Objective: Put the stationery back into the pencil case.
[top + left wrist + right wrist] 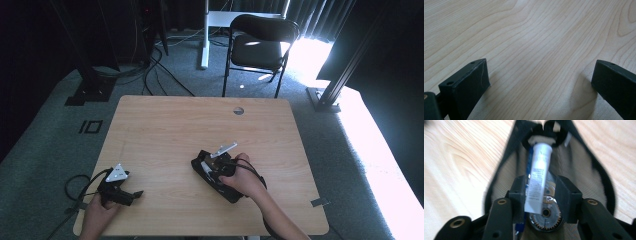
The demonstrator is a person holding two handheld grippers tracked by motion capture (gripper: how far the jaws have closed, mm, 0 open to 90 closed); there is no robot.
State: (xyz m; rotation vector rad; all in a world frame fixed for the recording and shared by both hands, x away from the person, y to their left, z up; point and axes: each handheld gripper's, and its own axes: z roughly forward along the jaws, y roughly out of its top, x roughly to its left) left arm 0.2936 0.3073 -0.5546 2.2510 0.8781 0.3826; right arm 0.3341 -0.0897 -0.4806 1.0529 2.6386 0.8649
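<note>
Right gripper point(541, 192) hangs over the open black pouch point(584, 165) mid-table, jaws loose around the white tube point(537, 177), which lies inside the pouch. I'd let go fully and lift straight, so nothing snags the mesh. Left gripper point(539, 82) rests open on the table point(529, 30).

Inside the black pouch point(584, 157), the white tube point(537, 180) between the right hand-held gripper's point(541, 192) jaws carries print too blurred to read. Its lower end covers part of a round geared disc point(549, 217). The pouch's far end runs past the picture's top edge.
</note>
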